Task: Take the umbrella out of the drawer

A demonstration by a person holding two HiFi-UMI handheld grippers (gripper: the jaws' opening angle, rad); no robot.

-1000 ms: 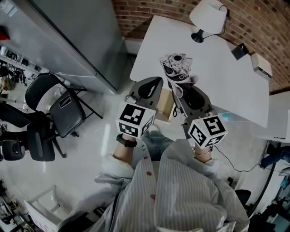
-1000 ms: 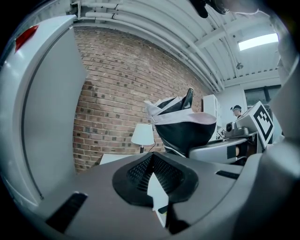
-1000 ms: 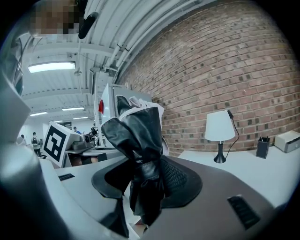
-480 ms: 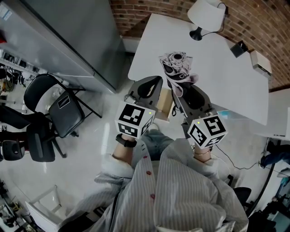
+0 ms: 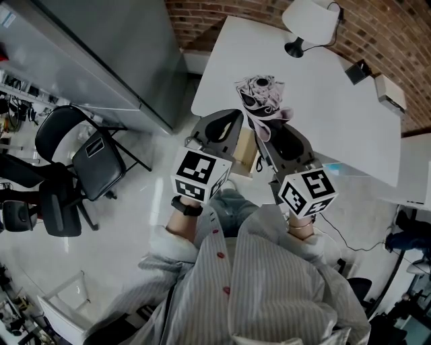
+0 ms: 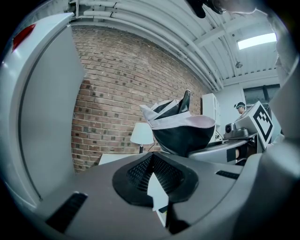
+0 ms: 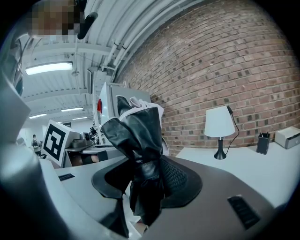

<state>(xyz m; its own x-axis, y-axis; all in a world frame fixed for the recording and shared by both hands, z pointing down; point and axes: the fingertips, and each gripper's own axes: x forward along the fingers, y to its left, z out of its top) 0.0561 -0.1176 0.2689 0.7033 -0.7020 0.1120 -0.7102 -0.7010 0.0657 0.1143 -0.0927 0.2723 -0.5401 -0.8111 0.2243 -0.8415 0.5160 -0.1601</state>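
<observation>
The folded umbrella (image 5: 261, 96), black with a white patterned canopy, stands upright over the near edge of the white table (image 5: 330, 114). My right gripper (image 5: 269, 135) is shut on its lower part; in the right gripper view the black fabric (image 7: 137, 136) fills the space between the jaws at my right gripper (image 7: 147, 176). My left gripper (image 5: 217, 129) hangs just left of it, shut and empty, with its tips meeting in the left gripper view (image 6: 152, 159), where the umbrella (image 6: 180, 133) shows to the right. A pale wooden drawer (image 5: 245, 153) sticks out between the two grippers.
A white lamp (image 5: 310, 20), a dark pen holder (image 5: 357, 73) and a small white box (image 5: 389, 94) stand at the table's far side by the brick wall. A tall grey cabinet (image 5: 101, 54) and black chairs (image 5: 94, 158) are to the left.
</observation>
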